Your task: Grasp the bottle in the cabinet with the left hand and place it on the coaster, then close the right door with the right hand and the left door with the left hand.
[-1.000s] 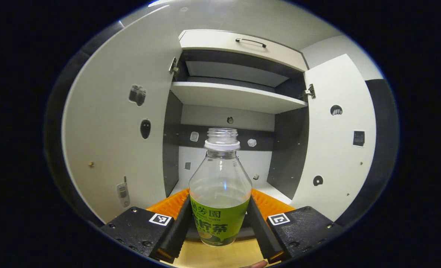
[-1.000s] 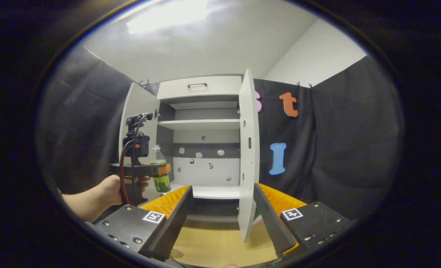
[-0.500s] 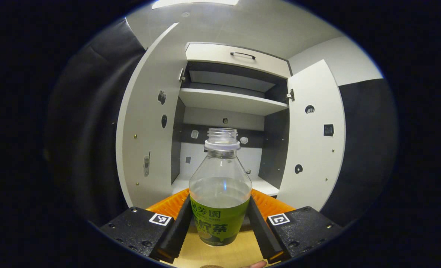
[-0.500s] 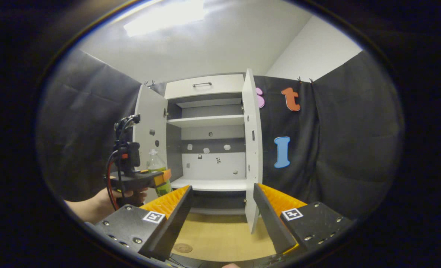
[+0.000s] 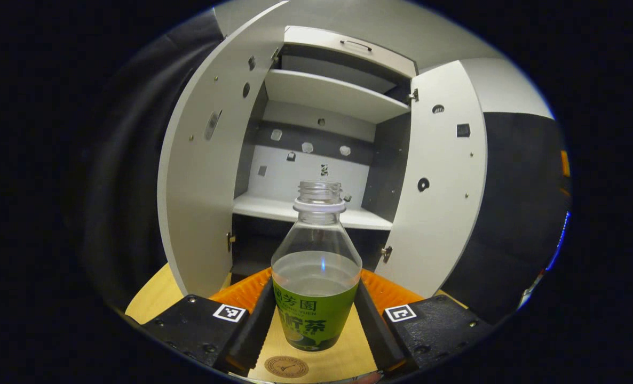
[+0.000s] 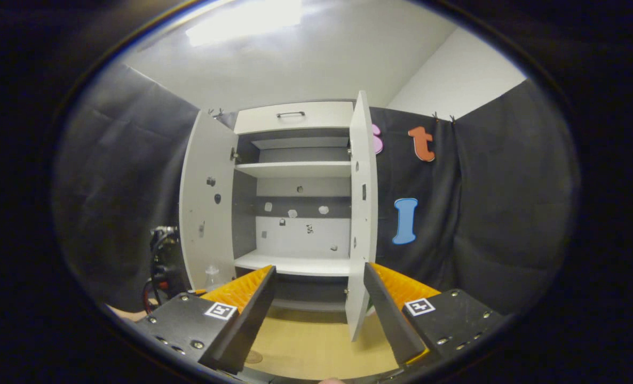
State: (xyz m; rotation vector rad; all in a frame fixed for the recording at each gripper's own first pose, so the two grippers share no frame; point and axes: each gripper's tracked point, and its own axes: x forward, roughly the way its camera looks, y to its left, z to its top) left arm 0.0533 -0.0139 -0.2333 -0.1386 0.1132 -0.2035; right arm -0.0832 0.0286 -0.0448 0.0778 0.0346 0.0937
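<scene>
Left gripper view: the left gripper (image 5: 314, 320) clamps the bottle (image 5: 316, 277) by its label, upright, out of the cabinet (image 5: 316, 154), just above the coaster (image 5: 286, 366) at 6 o'clock; placing is in hand, and the next move calls for lowering it squarely. Right gripper view: the right gripper (image 6: 316, 309) hangs spread and empty, the right door (image 6: 360, 213) at 12 o'clock awaiting closing
</scene>
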